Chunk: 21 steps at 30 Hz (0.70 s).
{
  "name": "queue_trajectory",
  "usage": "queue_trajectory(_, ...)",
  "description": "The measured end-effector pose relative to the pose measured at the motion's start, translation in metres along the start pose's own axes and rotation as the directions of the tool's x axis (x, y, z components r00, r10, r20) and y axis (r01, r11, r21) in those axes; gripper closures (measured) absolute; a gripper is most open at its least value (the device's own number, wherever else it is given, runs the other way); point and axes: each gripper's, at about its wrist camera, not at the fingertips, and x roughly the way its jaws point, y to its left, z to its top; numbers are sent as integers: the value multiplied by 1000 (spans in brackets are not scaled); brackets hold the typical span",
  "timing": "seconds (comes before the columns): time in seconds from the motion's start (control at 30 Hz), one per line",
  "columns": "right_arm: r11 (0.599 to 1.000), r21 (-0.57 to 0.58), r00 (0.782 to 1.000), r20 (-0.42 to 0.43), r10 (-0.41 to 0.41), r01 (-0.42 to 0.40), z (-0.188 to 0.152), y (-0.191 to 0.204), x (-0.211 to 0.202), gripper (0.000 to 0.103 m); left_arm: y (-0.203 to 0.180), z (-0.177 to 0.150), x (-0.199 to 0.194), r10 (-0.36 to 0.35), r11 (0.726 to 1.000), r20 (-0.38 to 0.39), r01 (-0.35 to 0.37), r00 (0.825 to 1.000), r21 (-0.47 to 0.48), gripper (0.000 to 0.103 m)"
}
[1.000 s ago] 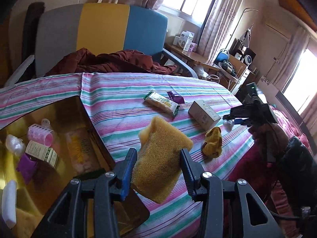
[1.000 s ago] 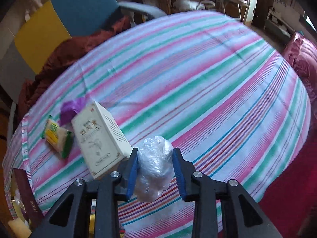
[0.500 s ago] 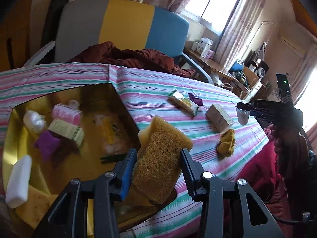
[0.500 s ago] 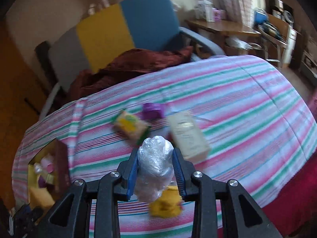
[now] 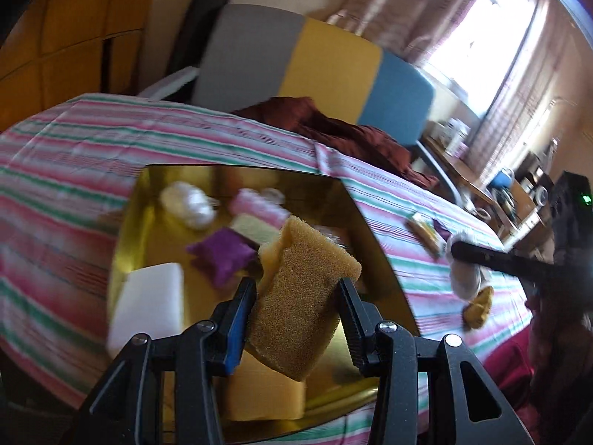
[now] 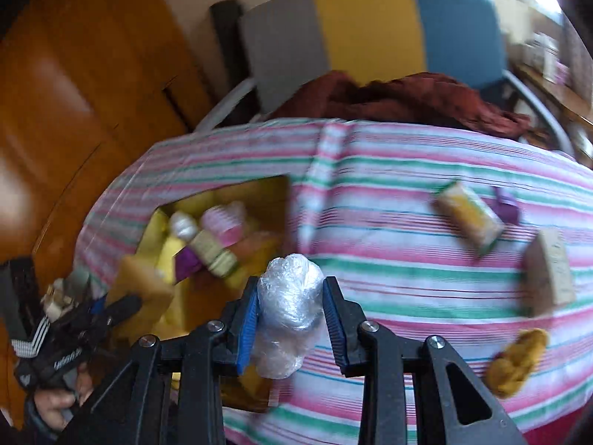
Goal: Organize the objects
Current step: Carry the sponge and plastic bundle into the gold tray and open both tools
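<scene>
My left gripper point(image 5: 296, 307) is shut on a yellow-brown sponge point(image 5: 300, 296) and holds it above the gold box point(image 5: 129, 230), which holds a white block point(image 5: 148, 304), a purple pouch point(image 5: 222, 256), pink rollers point(image 5: 259, 204) and a yellow sponge point(image 5: 267, 393). My right gripper point(image 6: 291, 311) is shut on a clear plastic wad point(image 6: 289, 304), above the striped tablecloth point(image 6: 389, 259) just right of the box point(image 6: 155, 226). The left gripper and its sponge also show in the right wrist view point(image 6: 122, 304).
On the cloth to the right lie a yellow-green packet point(image 6: 470, 218), a purple wrapper point(image 6: 507, 204), a white carton point(image 6: 548, 270) and a yellow cloth lump point(image 6: 519, 356). A grey, yellow and blue chair point(image 6: 370, 26) with a maroon cloth point(image 6: 407, 96) stands behind the table.
Both grippers have swung left toward the gold box with their loads. The left one now hangs over the box; the right one has come close to the box's right side.
</scene>
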Motion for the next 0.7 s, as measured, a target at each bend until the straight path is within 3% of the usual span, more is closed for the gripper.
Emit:
queue_trajectory(0.33, 990, -101, 991, -96, 90, -99, -19, 58, 40, 66, 21, 7, 7, 53, 998, 5, -53, 999, -45, 53)
queue_trajectory(0.43, 989, -124, 991, -115, 69, -83, -27, 67, 49, 58, 21, 5, 10, 77, 996, 0, -76, 997, -47, 45)
queue_trajectory(0.53, 988, -134, 988, -140, 60, -79, -35, 70, 57, 57, 19, 1, 8, 104, 994, 8, -103, 995, -31, 42)
queue_trajectory(0.7, 989, -134, 989, -135, 53, -71, -42, 70, 57, 48, 16, -2, -1, 171, 985, 54, -171, 984, -19, 30)
